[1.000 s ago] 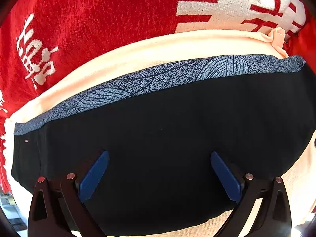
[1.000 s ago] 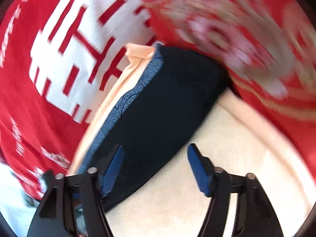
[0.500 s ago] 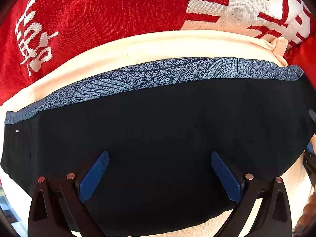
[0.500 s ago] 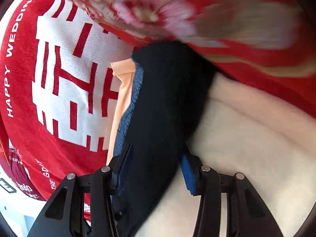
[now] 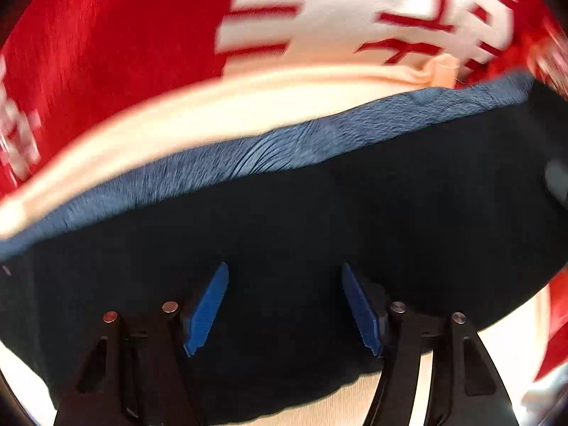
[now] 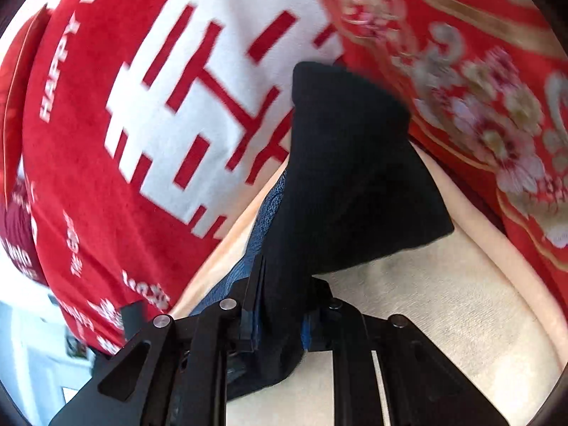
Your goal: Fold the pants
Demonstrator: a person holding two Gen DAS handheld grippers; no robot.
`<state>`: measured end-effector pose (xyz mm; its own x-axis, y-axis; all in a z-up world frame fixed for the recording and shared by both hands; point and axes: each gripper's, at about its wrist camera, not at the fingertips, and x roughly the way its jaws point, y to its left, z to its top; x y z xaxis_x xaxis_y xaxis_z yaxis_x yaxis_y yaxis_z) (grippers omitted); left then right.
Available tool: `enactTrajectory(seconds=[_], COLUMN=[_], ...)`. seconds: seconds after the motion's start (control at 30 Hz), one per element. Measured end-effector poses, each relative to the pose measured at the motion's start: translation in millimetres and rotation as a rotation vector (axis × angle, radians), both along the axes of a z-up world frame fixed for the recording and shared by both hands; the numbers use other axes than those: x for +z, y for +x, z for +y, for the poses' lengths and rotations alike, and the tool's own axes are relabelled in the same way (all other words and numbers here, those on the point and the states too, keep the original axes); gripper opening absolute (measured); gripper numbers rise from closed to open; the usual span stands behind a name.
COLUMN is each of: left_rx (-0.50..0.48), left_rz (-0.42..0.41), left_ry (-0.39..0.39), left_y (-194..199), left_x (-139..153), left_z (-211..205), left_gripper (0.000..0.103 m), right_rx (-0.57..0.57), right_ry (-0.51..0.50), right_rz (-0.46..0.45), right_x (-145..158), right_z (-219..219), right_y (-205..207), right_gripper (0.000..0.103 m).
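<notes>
The black pants [image 5: 319, 230] with a blue-grey patterned waistband [image 5: 248, 159] lie on a cream cloth [image 5: 213, 106]. My left gripper [image 5: 284, 305] is over the black fabric, its blue pads [image 5: 207, 309] partly closed with a gap between them; the fabric fills that gap. My right gripper [image 6: 280, 316] is shut on one end of the pants [image 6: 351, 184] and lifts it, so the black fabric stands up in a fold above the cream cloth [image 6: 443, 319].
A red blanket with white characters [image 6: 159, 106] lies beyond the pants, also in the left wrist view [image 5: 106, 35]. A red floral quilt [image 6: 479, 88] lies at the right. A pale floor [image 6: 35, 355] shows at the lower left.
My right gripper closed on the end of the pants and raised it. My left gripper's jaws narrowed from wide open over the black fabric.
</notes>
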<state>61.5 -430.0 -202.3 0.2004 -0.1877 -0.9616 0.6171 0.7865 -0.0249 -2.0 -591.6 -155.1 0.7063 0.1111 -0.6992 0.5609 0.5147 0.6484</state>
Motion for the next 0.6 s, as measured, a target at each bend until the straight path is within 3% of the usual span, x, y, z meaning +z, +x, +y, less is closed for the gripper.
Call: enactTrajectory(seconds=[0.23, 0.33, 0.43, 0.5, 0.6], left_rx=[-0.033, -0.001, 0.085, 0.127, 0.168], left_rz=[0.015, 0.083, 0.084, 0.068, 0.029], left_ry=[-0.033, -0.063, -0.094, -0.086, -0.052], left_y=[7, 14, 39, 53, 73], left_x=[-2, 4, 17, 24, 30], left_z=[11, 26, 80, 122, 184], left_gripper=[0.068, 0.069, 0.069, 0.089, 0.089], right_rx=[0.141, 0.221, 0.303, 0.36, 0.449], right_ry=[-0.194, -0.306, -0.412, -0.474, -0.545], right_rz=[0.048, 0.084, 0.127, 0.148, 0.19], right_x=[37, 59, 74, 75, 65], right_z=[42, 74, 113, 143, 192], right_y=[30, 48, 66, 78, 96], right_gripper=[0.017, 0.017, 0.018, 0.018, 0.019])
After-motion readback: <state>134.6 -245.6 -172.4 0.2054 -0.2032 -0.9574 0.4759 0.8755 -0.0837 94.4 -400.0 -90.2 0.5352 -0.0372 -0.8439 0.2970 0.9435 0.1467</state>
